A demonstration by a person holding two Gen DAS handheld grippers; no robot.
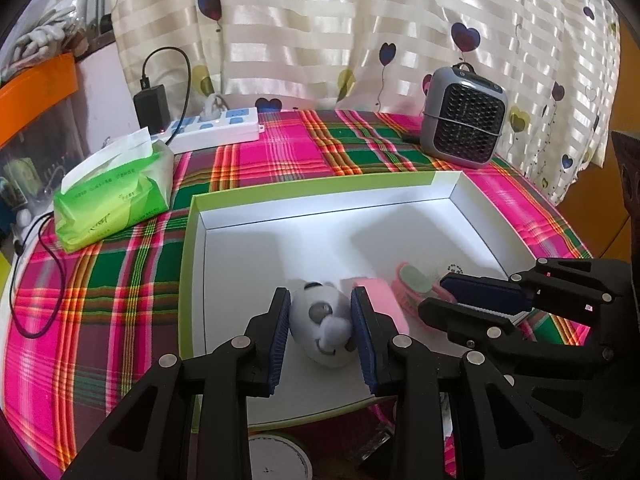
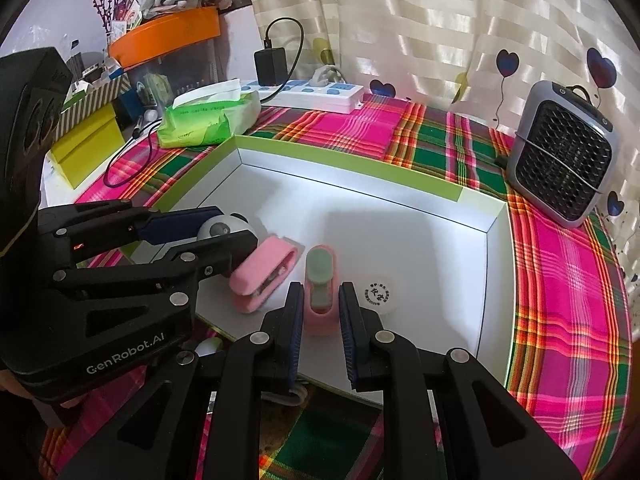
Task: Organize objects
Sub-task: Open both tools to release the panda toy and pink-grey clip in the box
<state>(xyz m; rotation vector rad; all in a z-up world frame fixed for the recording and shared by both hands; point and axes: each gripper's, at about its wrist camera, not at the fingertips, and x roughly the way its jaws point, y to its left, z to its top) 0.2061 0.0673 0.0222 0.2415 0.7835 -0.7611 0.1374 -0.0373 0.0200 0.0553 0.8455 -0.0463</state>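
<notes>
left wrist view: the left gripper (image 1: 320, 336) is straddling the white panda toy (image 1: 324, 326) in the box (image 1: 192, 240), pads apparently touching it (contact unclear). the right gripper (image 2: 320, 320) is sitting parted around the pink brush (image 2: 320, 292), gaps showing.

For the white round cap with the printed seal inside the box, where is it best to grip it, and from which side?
Grip the white round cap across its ribbed side rim, probably coming from above. It lies flat on the box floor with the printed face up, so only the rim gives two opposite faces. The right hand-held gripper is just beside it; the pink brush lies close on the left.
</notes>
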